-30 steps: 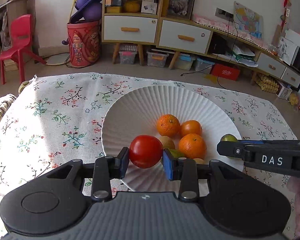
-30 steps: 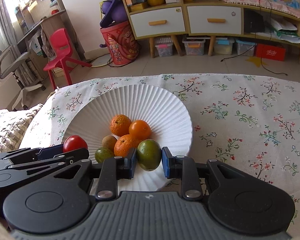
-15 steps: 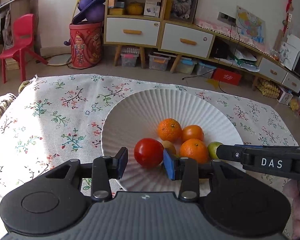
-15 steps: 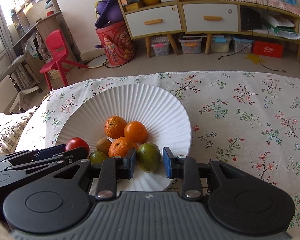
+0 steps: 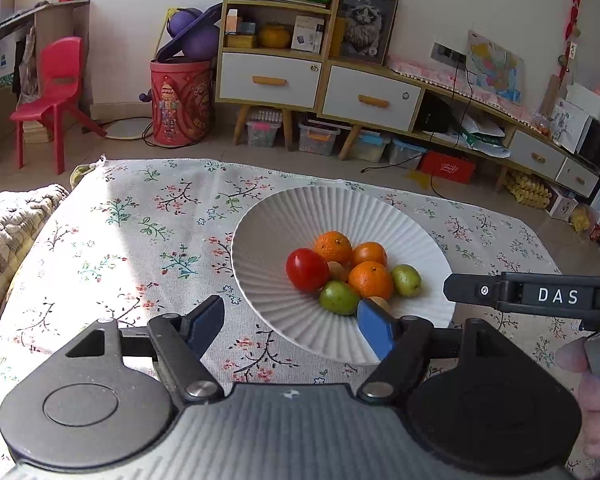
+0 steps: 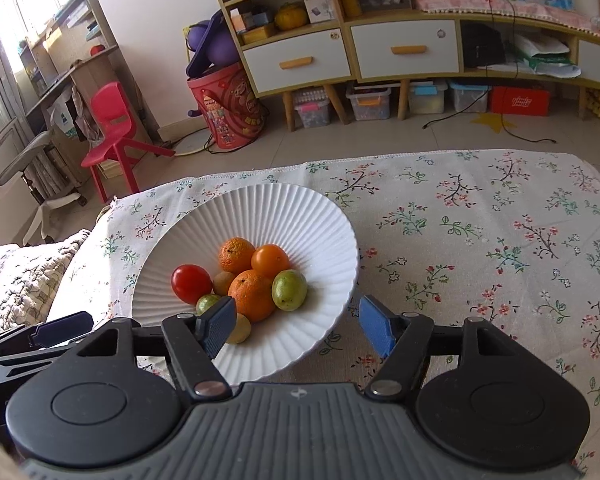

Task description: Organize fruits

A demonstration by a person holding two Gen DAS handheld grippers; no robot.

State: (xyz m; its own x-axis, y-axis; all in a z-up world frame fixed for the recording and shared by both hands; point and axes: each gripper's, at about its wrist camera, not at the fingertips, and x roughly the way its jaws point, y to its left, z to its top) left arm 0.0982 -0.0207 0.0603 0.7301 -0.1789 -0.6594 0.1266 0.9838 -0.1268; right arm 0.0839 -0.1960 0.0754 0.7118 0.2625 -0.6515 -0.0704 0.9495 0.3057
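A white ribbed plate (image 5: 284,216) (image 6: 300,208) on the floral tablecloth holds a red tomato (image 5: 307,269) (image 6: 191,283), three oranges (image 5: 370,280) (image 6: 252,294), two green fruits (image 5: 339,297) (image 6: 289,290) and small yellowish fruits. My left gripper (image 5: 290,330) is open and empty, raised above the plate's near-left rim. My right gripper (image 6: 298,326) is open and empty above the plate's near-right rim. It also shows in the left wrist view as a black arm at the right (image 5: 532,294).
The floral tablecloth (image 6: 500,240) covers the table. A quilted cushion (image 5: 8,232) lies at the table's left edge. A red chair (image 5: 52,96), a red drum and low cabinets stand on the floor beyond.
Both grippers have opened wide and pulled back and up. The tomato and the green fruit they held now lie in the plate with the other fruit.
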